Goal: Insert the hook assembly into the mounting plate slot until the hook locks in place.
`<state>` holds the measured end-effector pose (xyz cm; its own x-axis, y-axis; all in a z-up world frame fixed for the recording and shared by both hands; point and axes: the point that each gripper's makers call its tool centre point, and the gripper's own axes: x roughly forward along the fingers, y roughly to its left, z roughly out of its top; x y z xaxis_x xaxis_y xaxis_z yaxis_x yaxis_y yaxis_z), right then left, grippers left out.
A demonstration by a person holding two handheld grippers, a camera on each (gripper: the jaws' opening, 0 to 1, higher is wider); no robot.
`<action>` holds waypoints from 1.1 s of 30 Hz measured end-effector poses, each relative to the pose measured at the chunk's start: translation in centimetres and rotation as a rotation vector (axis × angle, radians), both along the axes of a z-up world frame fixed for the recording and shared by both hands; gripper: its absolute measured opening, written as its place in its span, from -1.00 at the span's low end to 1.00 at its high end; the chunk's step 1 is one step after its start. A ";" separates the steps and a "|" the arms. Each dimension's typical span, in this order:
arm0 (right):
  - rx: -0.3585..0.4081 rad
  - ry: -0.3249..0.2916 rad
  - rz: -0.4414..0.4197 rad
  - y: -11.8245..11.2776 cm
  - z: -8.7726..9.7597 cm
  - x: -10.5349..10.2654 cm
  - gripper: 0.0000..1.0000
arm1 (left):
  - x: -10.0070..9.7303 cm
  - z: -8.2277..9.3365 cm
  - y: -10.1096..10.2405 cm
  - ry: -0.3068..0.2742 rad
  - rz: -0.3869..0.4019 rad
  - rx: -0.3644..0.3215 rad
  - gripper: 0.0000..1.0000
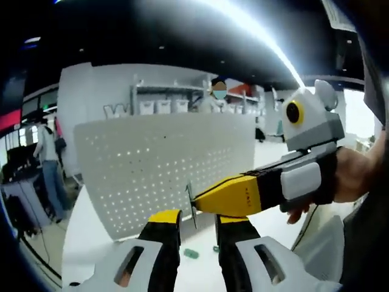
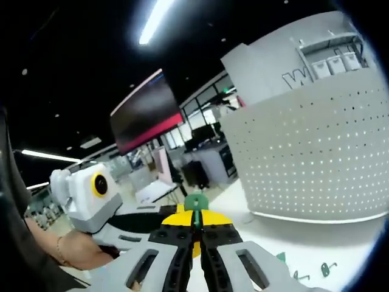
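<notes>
Two yellow-and-black grippers are held up in front of a white perforated metal mounting plate [image 1: 164, 173] that stands upright on a white worktop [image 1: 200, 271]. In the left gripper view, the left gripper [image 1: 197, 224] has its jaws a small gap apart with nothing clearly between them, while the right gripper [image 1: 196, 204] comes in from the right, its tips closed on a thin metal hook [image 1: 191, 204] just in front of the plate. A hand [image 1: 352, 176] is seen behind that gripper. In the right gripper view, the right gripper [image 2: 196, 226] is pressed together on a small green hook piece [image 2: 196, 202], with the mounting plate [image 2: 310, 158] off to the right. Small green pieces [image 1: 191, 253] lie on the worktop below.
</notes>
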<state>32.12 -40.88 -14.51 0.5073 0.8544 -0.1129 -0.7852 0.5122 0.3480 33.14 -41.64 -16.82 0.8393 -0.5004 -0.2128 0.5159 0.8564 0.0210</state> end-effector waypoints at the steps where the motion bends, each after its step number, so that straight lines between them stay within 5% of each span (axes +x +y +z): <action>1: -0.003 -0.004 -0.003 0.0 0.0 0.1 -1.00 | 0.1 0.0 0.1 0.002 -0.001 -0.005 -0.44; 7: -0.025 -0.023 -0.016 0.1 -0.1 0.8 -1.00 | 0.7 -0.8 1.2 0.065 0.070 -0.057 0.15; 13: -0.068 -0.083 -0.031 0.1 0.1 1.5 -1.00 | 0.4 -1.3 1.3 0.088 0.064 -0.071 0.38; 22: -0.078 -0.090 -0.051 0.1 -0.1 2.6 -1.00 | 0.0 -2.2 1.4 0.156 0.049 -0.100 0.88; 33: -0.114 -0.149 -0.124 -0.8 0.2 5.3 -1.00 | -0.4 -2.4 1.2 0.158 0.041 -0.107 1.00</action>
<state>37.38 -41.71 -14.35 0.6259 0.7705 -0.1210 -0.7522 0.6373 0.1675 32.76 -40.44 -19.22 0.8198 -0.4932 -0.2909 0.4702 0.8698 -0.1496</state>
